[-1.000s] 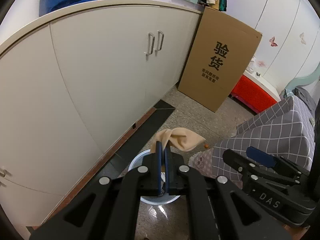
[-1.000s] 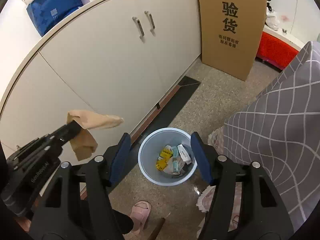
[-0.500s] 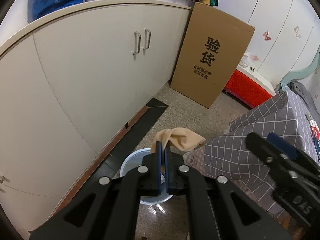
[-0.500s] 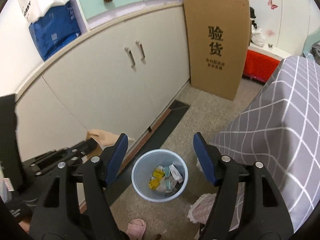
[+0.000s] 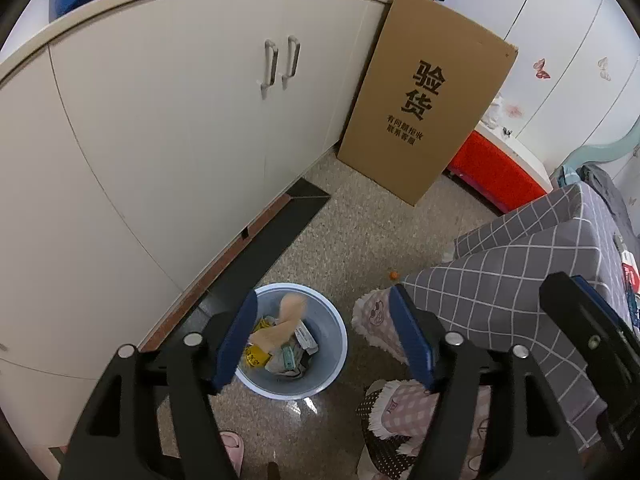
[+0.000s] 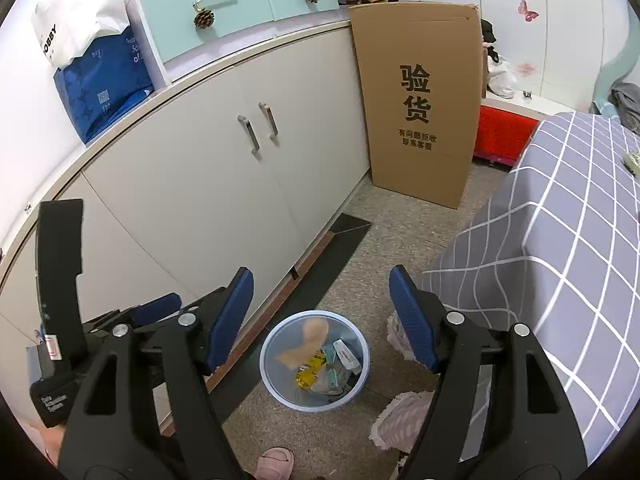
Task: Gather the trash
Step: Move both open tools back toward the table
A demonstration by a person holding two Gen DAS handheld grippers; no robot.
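**Beige rag drops into bedroom waste bin**

Cream cabinet doors (image 5: 168,128) and a speckled floor frame the scene as the left gripper (image 5: 322,334), which a second ago was pinched shut on a beige rag, now stands over the bin with its blue jaws swinging apart and nothing pressed between them. Seen through that gap, the beige rag (image 5: 286,322) is a motion-blurred streak inside the pale blue waste bin (image 5: 338,346), apparently still falling or just landing on the wrappers and yellow packet (image 5: 256,356) already there. The right gripper (image 6: 322,324) is spread too, empty, with the same bin framed between its fingers; half a second ago it looked on from nearly the same spot while the rag still hung from the other tool.

So this piece of trash has been let go over the right place, and the drop looks good: both views show the rag within the rim, not draped across it.

Its long axis runs from the bin's far wall, where the rounded upper end sits, down and toward the near-left side, where the wider end meets the yellow packet. Blur hides any finer detail of how it lies.

Beside the bin, a fringed pink mat (image 5: 380,324) lies at the foot of the grey checked bedcover (image 5: 520,264), and a tall cardboard box (image 5: 424,100) leans against the cabinets beyond.
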